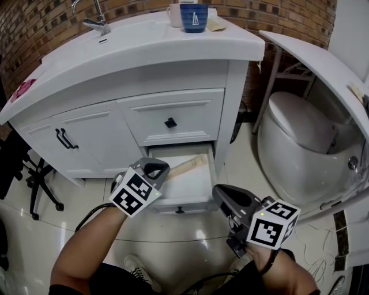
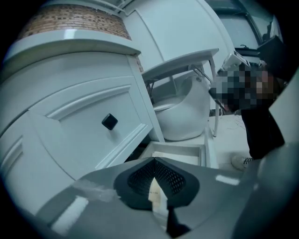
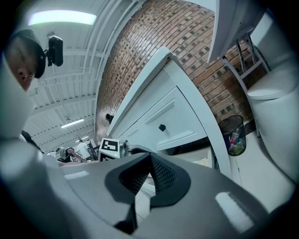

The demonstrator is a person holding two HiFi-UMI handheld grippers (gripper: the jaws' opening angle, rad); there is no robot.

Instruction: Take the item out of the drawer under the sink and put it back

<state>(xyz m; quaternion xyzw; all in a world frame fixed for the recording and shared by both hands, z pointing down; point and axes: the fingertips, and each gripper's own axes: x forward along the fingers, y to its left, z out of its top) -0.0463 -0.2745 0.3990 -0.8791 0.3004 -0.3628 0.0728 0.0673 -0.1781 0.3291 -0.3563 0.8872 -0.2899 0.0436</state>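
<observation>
The bottom drawer [image 1: 185, 202] under the sink is pulled out. A flat, pale wooden strip [image 1: 189, 165] lies slanted over it, its near end in my left gripper [image 1: 158, 170], which is shut on it. In the left gripper view the cream strip [image 2: 158, 198] shows pinched between the dark pads [image 2: 175, 179], with the open drawer [image 2: 180, 150] just beyond. My right gripper [image 1: 220, 194] hovers to the right of the drawer front, shut and holding nothing. In the right gripper view its jaws [image 3: 150, 157] meet at the tip and point at the vanity.
The upper drawer with a black knob [image 1: 170, 123] is closed. A white toilet [image 1: 300, 138] stands at the right, a waste bin [image 3: 233, 133] beside the vanity. A blue cup [image 1: 194, 17] and a faucet [image 1: 95, 20] are on the sink top. An office chair base [image 1: 34, 181] is at the left.
</observation>
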